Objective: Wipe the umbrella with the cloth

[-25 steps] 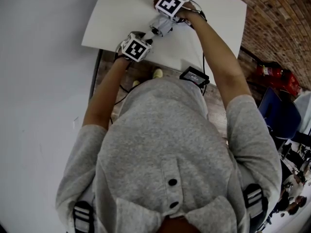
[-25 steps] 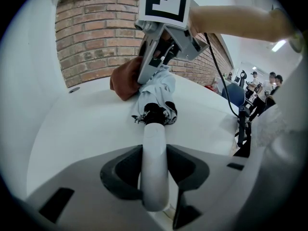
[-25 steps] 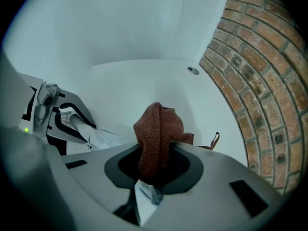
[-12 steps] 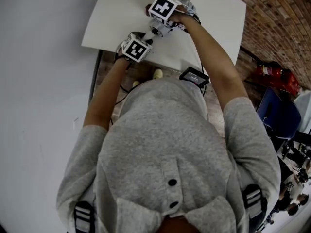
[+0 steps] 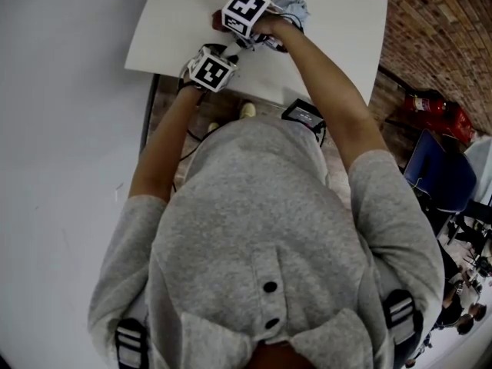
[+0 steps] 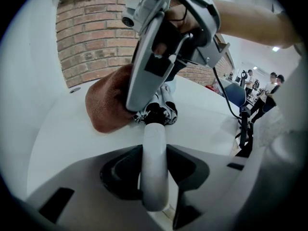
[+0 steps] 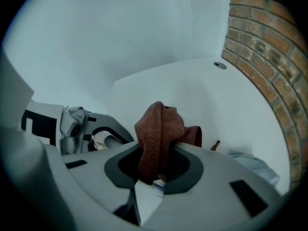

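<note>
Left gripper [image 6: 155,177] grips the white handle of the folded umbrella [image 6: 156,113], which lies on the white table [image 5: 330,44], while right gripper [image 7: 153,170], jaws clamped on the bunched brown cloth [image 7: 159,129], holds that cloth against the canopy just beyond the handle.

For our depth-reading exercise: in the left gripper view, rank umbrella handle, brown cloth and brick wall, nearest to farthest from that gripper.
1. Umbrella handle: between its jaws.
2. Brown cloth: just beyond, left.
3. Brick wall: far behind.
</note>
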Motion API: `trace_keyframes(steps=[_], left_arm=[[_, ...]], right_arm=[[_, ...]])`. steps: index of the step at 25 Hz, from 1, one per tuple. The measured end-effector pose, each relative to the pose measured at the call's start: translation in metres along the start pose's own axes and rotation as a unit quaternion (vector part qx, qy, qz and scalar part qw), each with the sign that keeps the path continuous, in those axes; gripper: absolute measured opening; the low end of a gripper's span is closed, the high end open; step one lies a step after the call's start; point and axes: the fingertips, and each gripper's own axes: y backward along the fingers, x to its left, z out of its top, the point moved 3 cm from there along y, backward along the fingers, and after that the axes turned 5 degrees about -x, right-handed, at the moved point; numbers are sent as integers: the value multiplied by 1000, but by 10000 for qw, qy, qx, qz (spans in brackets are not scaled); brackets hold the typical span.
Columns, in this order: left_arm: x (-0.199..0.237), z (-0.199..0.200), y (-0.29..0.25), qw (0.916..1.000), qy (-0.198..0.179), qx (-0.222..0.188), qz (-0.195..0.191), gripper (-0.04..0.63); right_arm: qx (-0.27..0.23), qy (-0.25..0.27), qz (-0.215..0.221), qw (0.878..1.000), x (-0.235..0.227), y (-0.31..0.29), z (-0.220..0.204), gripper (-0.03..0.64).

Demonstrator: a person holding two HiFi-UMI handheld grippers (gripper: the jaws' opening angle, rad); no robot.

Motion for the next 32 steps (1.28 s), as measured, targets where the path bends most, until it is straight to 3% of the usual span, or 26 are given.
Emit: trace_keyframes(steps=[5, 10, 15, 20, 24, 26, 30, 32], left_arm=[[4, 3, -5, 10000, -40, -10, -43, 155], [14, 11, -14, 9999, -88, -28, -78, 155], [12, 1, -16, 9998, -135, 28, -109, 155], [-17, -37, 29, 9997, -28, 155, -171, 155], [-11, -28, 27, 9995, -135, 62, -284, 156], [-10, -25, 21, 9990, -93, 50, -438, 156], [-1, -20, 15, 9985, -164, -167, -501, 156], [1, -9, 26, 9970, -87, -612, -474, 156]], right_arm=[[-433, -890, 724, 9924, 9, 3, 2, 91], [-1032, -1670, 1476, 9694, 15, 13, 1, 91], [-1798, -2316, 1613, 9423, 26, 30, -20, 91], [-2382, -2594, 1569, 9227, 99, 73, -47, 91], [-2754, -2775, 1226, 9122, 104, 105, -67, 91], [-2981, -2805, 800, 9089, 99, 121, -80, 91], [-3418, -2417, -889, 9038, 85, 157, -118, 91], [-3723, -2179, -1681, 8864, 88, 187, -137, 91]])
